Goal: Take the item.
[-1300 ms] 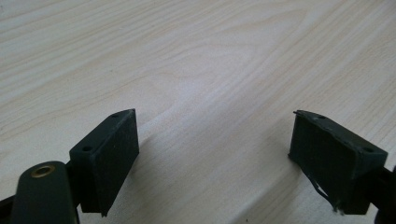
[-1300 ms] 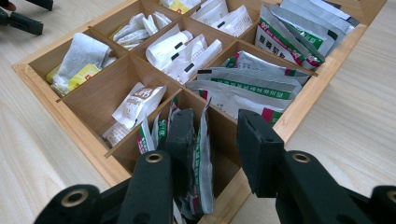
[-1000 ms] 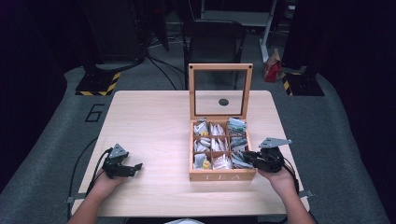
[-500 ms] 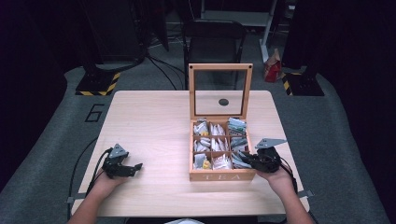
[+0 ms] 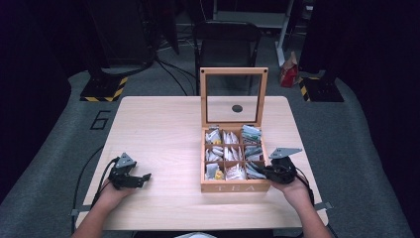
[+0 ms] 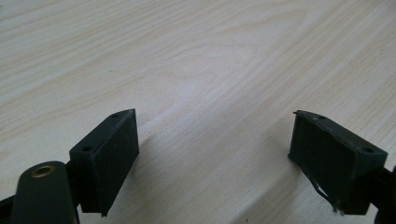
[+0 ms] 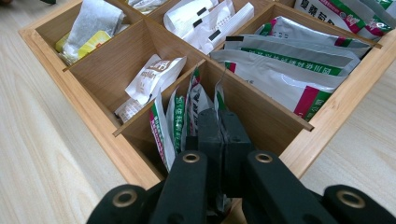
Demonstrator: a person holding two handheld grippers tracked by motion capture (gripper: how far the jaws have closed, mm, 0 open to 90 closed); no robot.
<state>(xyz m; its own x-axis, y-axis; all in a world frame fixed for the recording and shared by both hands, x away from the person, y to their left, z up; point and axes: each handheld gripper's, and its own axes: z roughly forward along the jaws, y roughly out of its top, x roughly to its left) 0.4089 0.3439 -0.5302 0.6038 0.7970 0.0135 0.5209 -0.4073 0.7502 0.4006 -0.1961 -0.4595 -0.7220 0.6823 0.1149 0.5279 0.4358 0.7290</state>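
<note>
1. High view: a wooden tea box (image 5: 235, 187) stands on the table (image 5: 163, 129), right of the middle, with its glass lid (image 5: 234, 97) standing upright at the far side. Its compartments hold tea packets. The right gripper (image 5: 261, 171) sits at the box's near right corner, its tip reaching into the nearest right compartment. The left gripper (image 5: 140, 179) rests on the bare table near the near left edge, well apart from the box.

2. Left gripper view: the left gripper (image 6: 212, 158) has its jaws spread wide, with nothing between them. Bare light wood of the table (image 6: 196, 60) lies under and beyond them.

3. Right gripper view: the right gripper (image 7: 219, 133) has just been closing its jaws, and they now stand pressed together inside the nearest compartment of the tea box (image 7: 88, 116). They pinch the top edge of a tea packet (image 7: 217, 99) that stands upright there, just beside other green, white and red packets (image 7: 176, 122). The next compartment to the right holds larger silver packets (image 7: 289, 70) lying flat, and the compartment to the left holds one white packet (image 7: 154, 74).
</note>
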